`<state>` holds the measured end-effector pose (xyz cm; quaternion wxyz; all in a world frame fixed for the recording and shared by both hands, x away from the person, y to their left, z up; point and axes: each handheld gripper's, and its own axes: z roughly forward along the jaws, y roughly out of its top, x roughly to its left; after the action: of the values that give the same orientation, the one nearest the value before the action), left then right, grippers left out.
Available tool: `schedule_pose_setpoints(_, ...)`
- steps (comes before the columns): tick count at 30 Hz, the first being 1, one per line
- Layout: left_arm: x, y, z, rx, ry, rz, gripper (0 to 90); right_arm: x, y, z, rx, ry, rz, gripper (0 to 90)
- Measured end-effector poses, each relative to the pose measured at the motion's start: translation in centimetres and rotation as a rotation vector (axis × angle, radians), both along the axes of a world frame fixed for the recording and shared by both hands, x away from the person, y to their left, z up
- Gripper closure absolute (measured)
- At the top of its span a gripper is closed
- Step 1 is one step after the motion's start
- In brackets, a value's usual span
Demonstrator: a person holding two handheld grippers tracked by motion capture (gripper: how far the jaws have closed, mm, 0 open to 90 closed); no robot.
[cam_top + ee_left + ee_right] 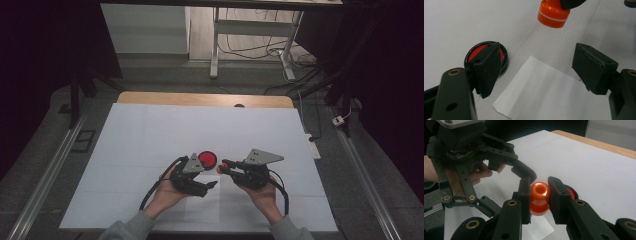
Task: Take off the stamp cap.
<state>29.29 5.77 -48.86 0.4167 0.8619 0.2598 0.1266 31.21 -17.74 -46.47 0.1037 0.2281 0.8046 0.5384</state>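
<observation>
The right gripper (539,195) pinches a small orange plastic stamp with a knobbed handle (539,198) between its pads, lifted off the table, probably ready for pressing. The left gripper (536,67) stands wide with nothing between its jaws, hovering over a loose white paper sheet (549,92). At its ten o'clock lies a round black-rimmed red ink pad (475,52). No writing is legible anywhere.

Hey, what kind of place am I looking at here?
Probably a lab or workshop recording bench: a white sheet covering the wooden table, metal rails beside it, and loose cables under a white desk frame behind.
</observation>
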Motion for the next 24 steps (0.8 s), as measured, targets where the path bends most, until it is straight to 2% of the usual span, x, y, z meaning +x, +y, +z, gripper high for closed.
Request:
schedule_pose_setpoints(5,0.1,-0.4,-0.1,0.007,-0.002,-0.002,24.3,0.0,0.2,-0.2,-0.002,0.004,0.001,71.9)
schedule_pose_setpoints(12,0.2,-0.8,-0.1,-0.003,-0.032,0.016,27.9,-0.1,0.2,-0.2,-0.005,0.004,0.006,71.9)
schedule_pose_setpoints(17,0.2,-1.2,-0.3,-0.001,-0.043,0.01,29.4,0.0,0.3,-0.4,-0.008,0.011,0.009,71.9)
schedule_pose_setpoints(21,0.0,-1.3,-0.2,-0.015,-0.073,0.004,31.9,0.0,0.3,-0.4,-0.007,0.011,0.008,71.9)
schedule_pose_setpoints(24,0.0,-1.5,-0.2,-0.019,-0.076,-0.003,33.3,0.0,0.2,-0.4,-0.006,0.011,0.006,71.9)
